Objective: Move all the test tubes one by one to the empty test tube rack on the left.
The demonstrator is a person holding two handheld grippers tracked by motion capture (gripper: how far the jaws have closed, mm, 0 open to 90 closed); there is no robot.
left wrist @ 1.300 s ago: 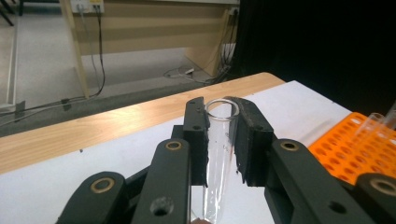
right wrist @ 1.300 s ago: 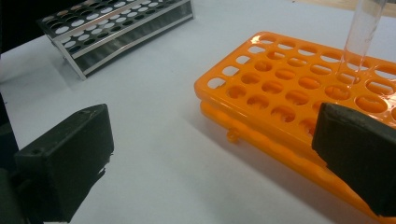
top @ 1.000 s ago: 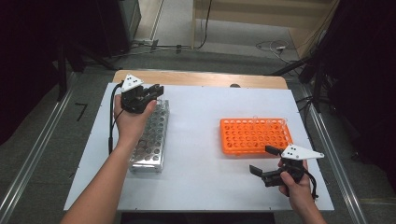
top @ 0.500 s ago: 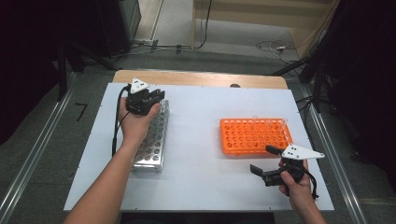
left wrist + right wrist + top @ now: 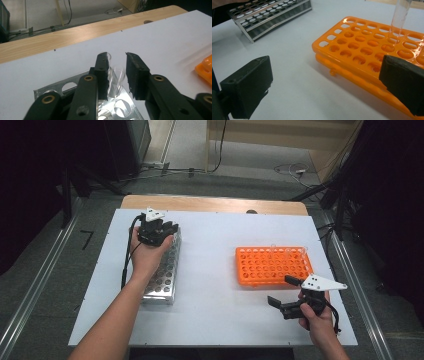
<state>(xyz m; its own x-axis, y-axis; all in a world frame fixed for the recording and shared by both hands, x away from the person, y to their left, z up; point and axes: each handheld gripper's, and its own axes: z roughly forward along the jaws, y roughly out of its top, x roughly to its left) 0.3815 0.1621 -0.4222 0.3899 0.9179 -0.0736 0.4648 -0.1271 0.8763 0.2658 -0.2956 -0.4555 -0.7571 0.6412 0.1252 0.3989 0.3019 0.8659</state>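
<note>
My left gripper (image 5: 167,227) hangs over the far end of the metal tube rack (image 5: 162,275). In the left gripper view a clear tube (image 5: 116,75) stands in a corner hole of the rack (image 5: 120,107), between my jaws (image 5: 117,57). The jaws have just been opening: the tube leans by the left pad and a gap shows at the right pad. My right gripper (image 5: 281,290) rests open near the front edge of the orange rack (image 5: 272,265), nothing between its fingers (image 5: 325,83). A clear tube (image 5: 398,20) stands upright in the orange rack (image 5: 362,50).
A white board (image 5: 215,305) covers the table, with a wooden strip (image 5: 215,205) along its far edge. Metal rails run along both sides on the floor. Bare board lies between the two racks.
The left gripper has shifted slightly over the metal rack's far end and its jaws have parted a little. The right hand has stayed put.
</note>
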